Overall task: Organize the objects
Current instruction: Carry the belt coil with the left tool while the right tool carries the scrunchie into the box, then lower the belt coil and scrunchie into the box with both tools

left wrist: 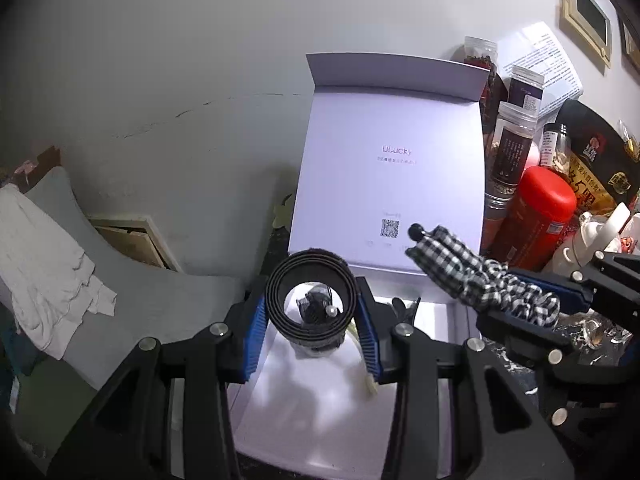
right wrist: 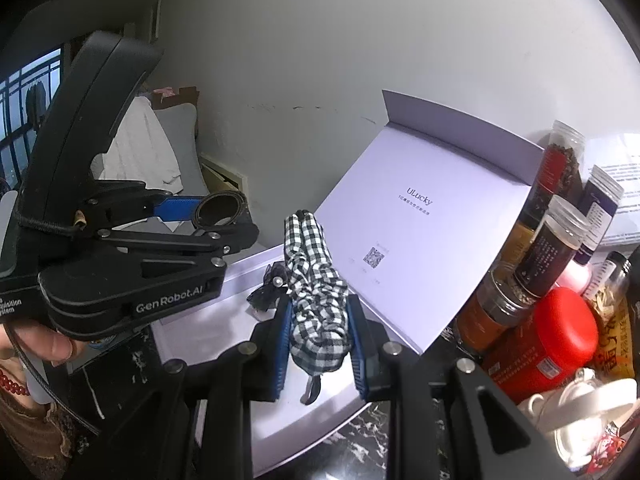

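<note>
My left gripper [left wrist: 312, 320] is shut on a black round hair band [left wrist: 311, 294] and holds it above the open white box [left wrist: 320, 408]. It also shows in the right wrist view [right wrist: 218, 210]. My right gripper [right wrist: 318, 332] is shut on a black-and-white checked scrunchie [right wrist: 316, 280], held over the box's right side; the scrunchie also shows in the left wrist view [left wrist: 472, 276]. A small black hair clip with a pearl [left wrist: 316, 306] lies inside the box. The box lid [left wrist: 392, 168] stands upright against the wall.
Several spice jars [left wrist: 514, 148], a red canister [left wrist: 536, 216] and snack bags [left wrist: 592, 168] crowd the right side of the dark marble counter [right wrist: 360, 448]. A grey pillow with a white cloth [left wrist: 52, 264] lies at the left. The wall is close behind.
</note>
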